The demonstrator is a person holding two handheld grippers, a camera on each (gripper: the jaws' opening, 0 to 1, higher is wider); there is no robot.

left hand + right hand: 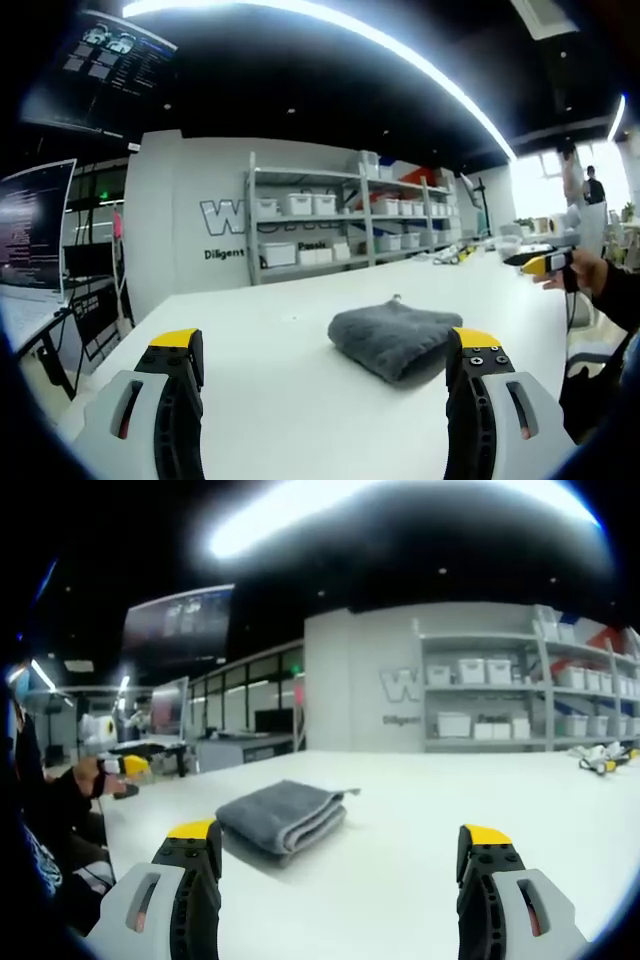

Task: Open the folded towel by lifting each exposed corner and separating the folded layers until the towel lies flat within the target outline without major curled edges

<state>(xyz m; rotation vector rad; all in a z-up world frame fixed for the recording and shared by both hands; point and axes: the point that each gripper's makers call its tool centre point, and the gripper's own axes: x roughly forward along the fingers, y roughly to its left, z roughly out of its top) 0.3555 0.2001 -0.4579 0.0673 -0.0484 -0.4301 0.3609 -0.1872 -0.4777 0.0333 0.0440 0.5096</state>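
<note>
A lab or workshop: a white bench, far metal shelves of white bins against a lettered wall, monitors at left, ceiling light strips.

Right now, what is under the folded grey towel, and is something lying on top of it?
The towel lies folded in layers directly on the white table. Nothing rests on top. No outline is visible; any marking under the towel, or anything inside the folds, is covered.

Right tongs gape wide — folded towel lies just ahead.
</note>
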